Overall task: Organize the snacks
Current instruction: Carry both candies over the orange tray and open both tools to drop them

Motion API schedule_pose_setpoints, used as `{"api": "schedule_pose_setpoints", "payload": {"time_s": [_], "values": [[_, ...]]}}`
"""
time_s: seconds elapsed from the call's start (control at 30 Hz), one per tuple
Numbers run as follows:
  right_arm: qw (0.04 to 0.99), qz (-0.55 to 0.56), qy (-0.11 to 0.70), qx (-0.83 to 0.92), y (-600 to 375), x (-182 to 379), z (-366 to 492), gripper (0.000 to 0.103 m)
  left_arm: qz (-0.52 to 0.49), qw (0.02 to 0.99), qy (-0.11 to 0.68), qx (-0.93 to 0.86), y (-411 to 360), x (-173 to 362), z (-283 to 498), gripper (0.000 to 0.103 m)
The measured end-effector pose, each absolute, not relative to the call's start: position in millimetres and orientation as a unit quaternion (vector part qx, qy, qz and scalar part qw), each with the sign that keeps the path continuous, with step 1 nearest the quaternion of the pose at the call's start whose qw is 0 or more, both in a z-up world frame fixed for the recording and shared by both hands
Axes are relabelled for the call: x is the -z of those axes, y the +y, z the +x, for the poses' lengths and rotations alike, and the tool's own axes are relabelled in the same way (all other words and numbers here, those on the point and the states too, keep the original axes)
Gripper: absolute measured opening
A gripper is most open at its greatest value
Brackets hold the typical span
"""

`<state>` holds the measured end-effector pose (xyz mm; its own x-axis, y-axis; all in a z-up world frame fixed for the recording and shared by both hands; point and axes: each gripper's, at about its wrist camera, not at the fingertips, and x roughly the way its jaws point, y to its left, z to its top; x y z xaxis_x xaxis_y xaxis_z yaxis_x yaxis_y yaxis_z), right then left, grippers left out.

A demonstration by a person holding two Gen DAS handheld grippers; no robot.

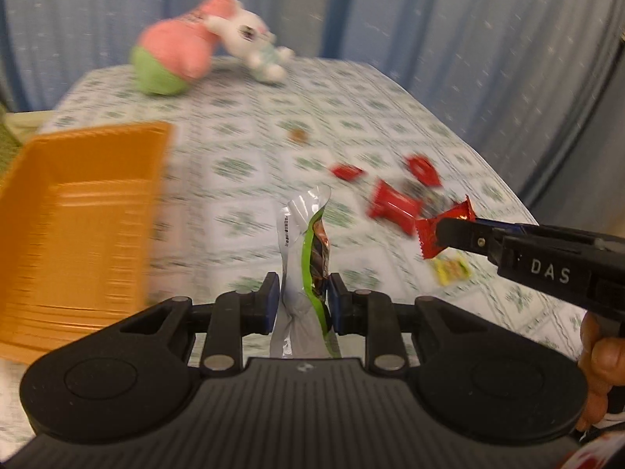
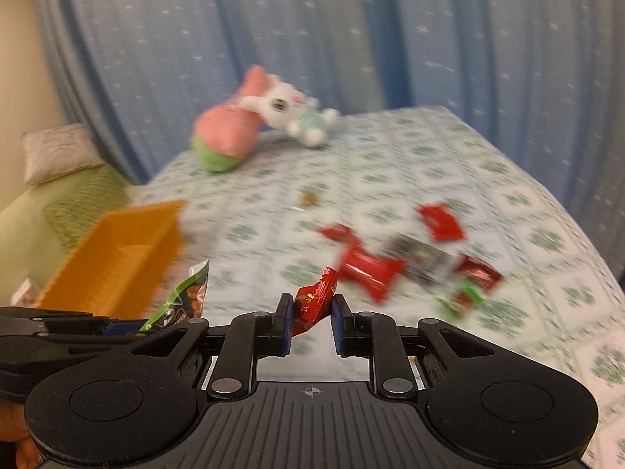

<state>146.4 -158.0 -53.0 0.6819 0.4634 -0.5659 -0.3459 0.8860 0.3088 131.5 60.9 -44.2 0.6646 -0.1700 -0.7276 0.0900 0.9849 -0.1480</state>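
My left gripper [image 1: 304, 297] is shut on a silver and green snack packet [image 1: 302, 246] and holds it upright above the table; the packet also shows in the right wrist view [image 2: 187, 297]. My right gripper [image 2: 311, 312] is shut on a small red candy wrapper [image 2: 314, 301], which also shows in the left wrist view [image 1: 441, 230] lifted off the table. An orange tray [image 1: 78, 230] sits at the left, also visible in the right wrist view [image 2: 117, 262]. Several red wrapped snacks [image 2: 371, 269] lie on the table at the right.
The table has a green-patterned cloth [image 1: 254, 136]. A pink and green plush [image 1: 175, 54] and a white bunny toy [image 1: 254, 39] lie at the far edge. A yellow packet [image 1: 453, 269] lies below the right gripper. Blue curtains hang behind. A bed with a pillow [image 2: 54, 152] stands left.
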Motion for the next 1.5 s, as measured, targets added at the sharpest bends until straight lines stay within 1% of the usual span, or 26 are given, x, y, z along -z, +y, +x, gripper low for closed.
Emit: {"api": "schedule_pose_setpoints", "payload": {"time_s": [0.13, 0.3, 0.47, 0.63, 0.8, 1.0, 1.33, 1.43, 1.5], "values": [[0.904, 0.08, 0.324, -0.267, -114, 36, 151, 0.02, -0.047, 0.916, 0.396, 0.034, 101, 27, 125, 0.024], [0.887, 0.069, 0.326, -0.318, -55, 28, 156, 0.021, -0.04, 0.918, 0.395, -0.008, 150, 19, 122, 0.024], [0.871, 0.057, 0.334, -0.356, -4, 31, 161, 0.02, -0.046, 0.914, 0.402, -0.039, 194, 23, 124, 0.024], [0.854, 0.056, 0.362, -0.368, 30, 43, 172, 0.02, -0.061, 0.907, 0.413, -0.053, 222, 36, 128, 0.024], [0.846, 0.042, 0.378, -0.373, 44, 53, 176, 0.02, -0.071, 0.906, 0.413, -0.055, 234, 44, 128, 0.024], [0.842, 0.036, 0.391, -0.37, 50, 62, 176, 0.021, -0.077, 0.907, 0.41, -0.058, 240, 49, 130, 0.027], [0.835, 0.047, 0.404, -0.371, 51, 64, 176, 0.021, -0.092, 0.914, 0.387, -0.082, 252, 38, 113, 0.028], [0.826, 0.066, 0.413, -0.377, 51, 62, 180, 0.021, -0.096, 0.915, 0.381, -0.088, 255, 33, 106, 0.031], [0.831, 0.07, 0.41, -0.37, 48, 59, 180, 0.025, -0.098, 0.916, 0.378, -0.095, 256, 30, 101, 0.034]]}}
